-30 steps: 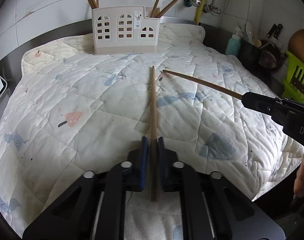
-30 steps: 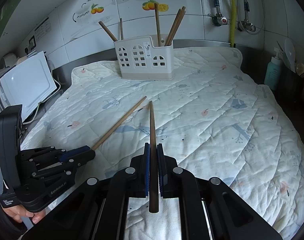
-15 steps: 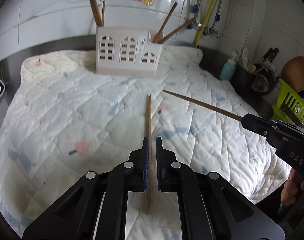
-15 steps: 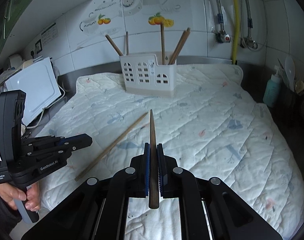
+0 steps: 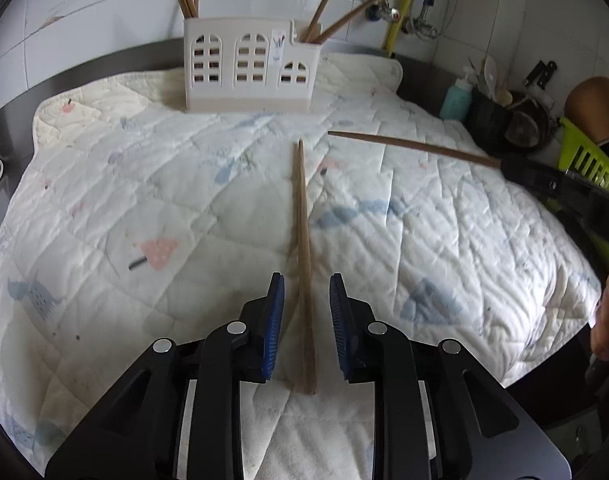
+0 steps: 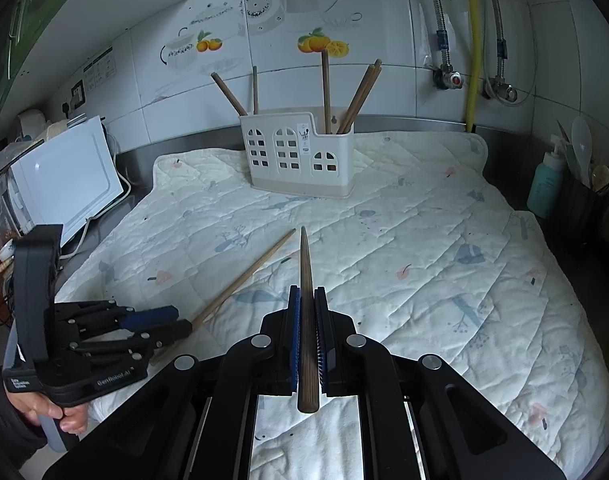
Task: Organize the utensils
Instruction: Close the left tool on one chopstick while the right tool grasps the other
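White wall tiles back a desk covered by a quilted mat (image 5: pixel 144 208), with a white utensil holder (image 5: pixel 246 70) at its far edge. On the mat lies a wooden chopstick (image 5: pixel 302 248), long axis near-to-far, tip toward the holder. The left gripper (image 5: pixel 306 312) fingers, just opened, flank it untouched. The right gripper (image 6: pixel 306 320) fingers clamp a second chopstick (image 6: pixel 306 312), tip pointing far.

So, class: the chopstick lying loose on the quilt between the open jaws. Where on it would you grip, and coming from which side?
Grip the chopstick near its thicker near end, from above, pads closing on its long sides. It lies flat on the quilt, pointing at the holder; the left gripper, jaws just opened, already straddles it.
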The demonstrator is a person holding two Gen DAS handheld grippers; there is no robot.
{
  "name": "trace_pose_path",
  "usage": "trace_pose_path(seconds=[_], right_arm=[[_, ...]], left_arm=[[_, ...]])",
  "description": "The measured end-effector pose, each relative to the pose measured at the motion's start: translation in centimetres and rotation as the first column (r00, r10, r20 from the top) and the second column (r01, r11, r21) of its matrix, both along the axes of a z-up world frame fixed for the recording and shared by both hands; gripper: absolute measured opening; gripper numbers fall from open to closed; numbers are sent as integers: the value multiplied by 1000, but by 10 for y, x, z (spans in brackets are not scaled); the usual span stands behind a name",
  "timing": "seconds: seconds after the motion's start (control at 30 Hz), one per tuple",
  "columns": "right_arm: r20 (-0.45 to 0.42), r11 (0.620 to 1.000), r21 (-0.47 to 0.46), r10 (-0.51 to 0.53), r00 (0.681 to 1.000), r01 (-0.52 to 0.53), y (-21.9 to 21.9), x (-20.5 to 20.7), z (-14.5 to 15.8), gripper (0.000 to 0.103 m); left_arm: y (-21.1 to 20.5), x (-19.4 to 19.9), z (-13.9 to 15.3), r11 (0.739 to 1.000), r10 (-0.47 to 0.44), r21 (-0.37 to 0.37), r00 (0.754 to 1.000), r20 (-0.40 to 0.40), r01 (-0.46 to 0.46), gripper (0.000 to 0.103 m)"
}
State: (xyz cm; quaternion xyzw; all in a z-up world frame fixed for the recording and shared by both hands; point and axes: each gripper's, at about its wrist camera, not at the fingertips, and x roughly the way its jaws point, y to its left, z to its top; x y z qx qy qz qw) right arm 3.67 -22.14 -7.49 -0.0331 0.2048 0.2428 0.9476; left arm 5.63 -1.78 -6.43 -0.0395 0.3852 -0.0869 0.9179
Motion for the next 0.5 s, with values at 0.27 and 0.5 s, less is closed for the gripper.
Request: trace_pose_path(seconds=[0.27,0.5], right_arm=[[-7,1000,-6,6,1000,-6,4,0,-3,7],[5,1000,4,4,1000,-4,4,-2,-1,7]], left_arm=[[0,3,-10,1000,1,9,1000,-10,-1,9],[1,7,-5,1000,22,0,1000,-11,-22,5]])
